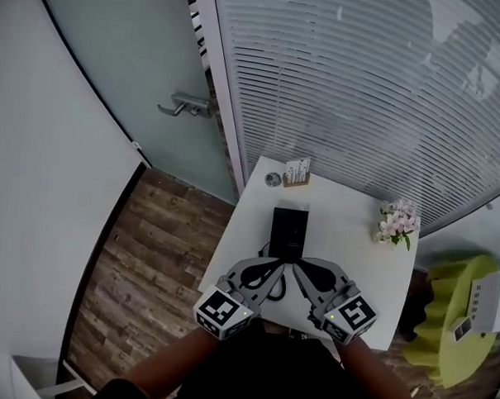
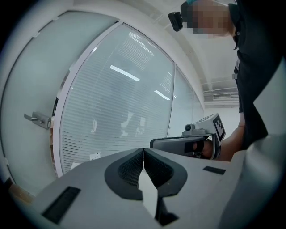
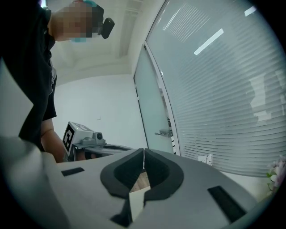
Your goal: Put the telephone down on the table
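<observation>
Two grippers, the left gripper [image 2: 143, 155] and the right gripper [image 3: 144, 156], are meeting tip to tip, each with jaws closing fully on nothing. One black phone [image 1: 289, 231] is lying flat mid-table [image 1: 339, 244], just beyond those tips. Flowers [image 1: 398, 222] are standing near the table's right edge.

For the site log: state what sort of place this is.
Likely an office or small meeting room: a glass wall with blinds, a frosted door with a lever handle, and a small white table holding a telephone and flowers.
</observation>
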Tool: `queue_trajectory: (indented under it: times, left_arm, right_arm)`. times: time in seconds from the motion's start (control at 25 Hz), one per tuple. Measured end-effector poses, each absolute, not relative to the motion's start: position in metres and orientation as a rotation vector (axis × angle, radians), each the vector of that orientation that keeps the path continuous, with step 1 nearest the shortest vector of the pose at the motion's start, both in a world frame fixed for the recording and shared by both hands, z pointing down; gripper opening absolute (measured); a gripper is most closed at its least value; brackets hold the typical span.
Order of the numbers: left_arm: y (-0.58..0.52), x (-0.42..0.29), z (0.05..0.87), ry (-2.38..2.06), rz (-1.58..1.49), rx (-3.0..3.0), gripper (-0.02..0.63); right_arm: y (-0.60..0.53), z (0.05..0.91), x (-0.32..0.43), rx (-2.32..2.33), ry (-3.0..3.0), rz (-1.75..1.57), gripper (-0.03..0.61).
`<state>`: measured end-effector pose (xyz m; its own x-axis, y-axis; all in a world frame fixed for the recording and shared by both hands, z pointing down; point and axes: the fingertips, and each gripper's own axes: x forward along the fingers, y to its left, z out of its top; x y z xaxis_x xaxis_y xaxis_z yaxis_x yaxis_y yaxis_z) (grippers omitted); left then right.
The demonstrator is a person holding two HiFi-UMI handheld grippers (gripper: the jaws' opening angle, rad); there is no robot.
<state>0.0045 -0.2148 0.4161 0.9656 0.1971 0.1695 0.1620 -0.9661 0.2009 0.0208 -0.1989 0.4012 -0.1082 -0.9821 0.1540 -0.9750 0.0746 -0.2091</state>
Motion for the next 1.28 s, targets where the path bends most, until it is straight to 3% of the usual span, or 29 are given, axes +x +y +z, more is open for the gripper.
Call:
queue_trajectory:
  times: [0.72, 1.28]
  left_arm:
    - [-0.279, 0.022, 0.464, 0.482, 0.357, 2.820, 0.011]
    - [-0.317, 0.047, 0.567, 0.375, 0.618, 2.657, 0.011]
  right_arm:
    - [-0.254, 0.445, 0.037, -2.384, 2.000, -0.505, 0.023]
    - [-0.284, 0.504, 0.057, -2.439, 2.014, -0.645, 0.023]
